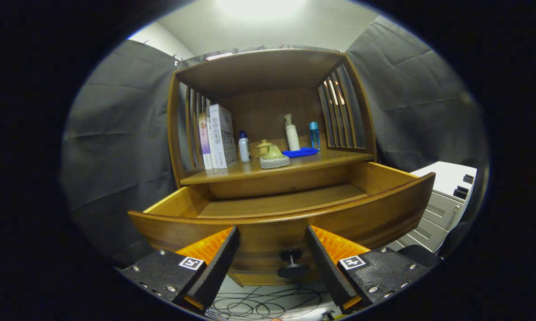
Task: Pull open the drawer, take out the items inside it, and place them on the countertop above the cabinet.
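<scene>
Fingertips [227, 249] of the hand-held gripper [272, 256] sit nearest the lens, spread wide apart, nothing clamped between them. Knob [291, 263] of the drawer [294, 223] lies between the two fingers, touching neither.

Drawer: pulled out from the wooden cabinet [268, 80], its curved front just beyond the fingertips. The visible part of the drawer floor is bare wood; the near part behind the front panel is hidden, so cannot tell whether anything lies there.

Countertop [232, 174] above the drawer, at 12 o'clock from the knob, carries, from 11 toward 1 o'clock:
- upright books [219, 136] against the slatted left side
- small white bottle with blue cap [244, 146] just beside the books
- yellowish ceramic ornament on a pale base [271, 156], near the front edge
- blue cloth [300, 152] lying flat, just beside the ornament
- white pump bottle [291, 132] standing behind the cloth
- blue tube-shaped bottle [314, 135] near the slatted right side

Surroundings: white filing cabinet [442, 200] at 3 o'clock of the drawer, well apart from the gripper. Loose cables [268, 303] on the floor at 6 o'clock, below the knob. Grey cloth [116, 133] hangs behind and on both sides of the cabinet.
</scene>
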Motion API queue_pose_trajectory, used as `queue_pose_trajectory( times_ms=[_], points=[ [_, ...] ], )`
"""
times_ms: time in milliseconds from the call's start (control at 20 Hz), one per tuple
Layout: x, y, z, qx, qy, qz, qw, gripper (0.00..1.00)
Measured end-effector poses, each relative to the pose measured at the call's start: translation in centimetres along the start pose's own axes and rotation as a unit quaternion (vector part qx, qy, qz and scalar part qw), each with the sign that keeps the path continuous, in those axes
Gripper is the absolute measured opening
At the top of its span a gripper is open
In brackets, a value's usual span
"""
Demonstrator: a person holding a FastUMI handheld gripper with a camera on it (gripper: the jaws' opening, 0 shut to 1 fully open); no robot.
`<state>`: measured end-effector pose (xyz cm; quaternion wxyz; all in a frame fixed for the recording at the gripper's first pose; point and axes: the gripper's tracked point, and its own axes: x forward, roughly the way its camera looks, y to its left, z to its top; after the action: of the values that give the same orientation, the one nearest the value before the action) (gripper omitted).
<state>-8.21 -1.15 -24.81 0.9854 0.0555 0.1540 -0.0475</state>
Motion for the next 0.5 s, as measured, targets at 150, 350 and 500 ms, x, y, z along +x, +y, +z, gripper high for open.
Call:
queue_pose_trajectory(
  times_ms=[150, 350, 500],
  points=[
    [0.3, 0.0, -0.2, -0.021, -0.005, 0.0, 1.0, 0.95],
    [0.7, 0.1, 0.0, -0.023, -0.006, 0.003, 1.0, 0.95],
    [2.2, 0.0, 0.4, -0.024, -0.004, 0.005, 1.0, 0.95]
  ],
)
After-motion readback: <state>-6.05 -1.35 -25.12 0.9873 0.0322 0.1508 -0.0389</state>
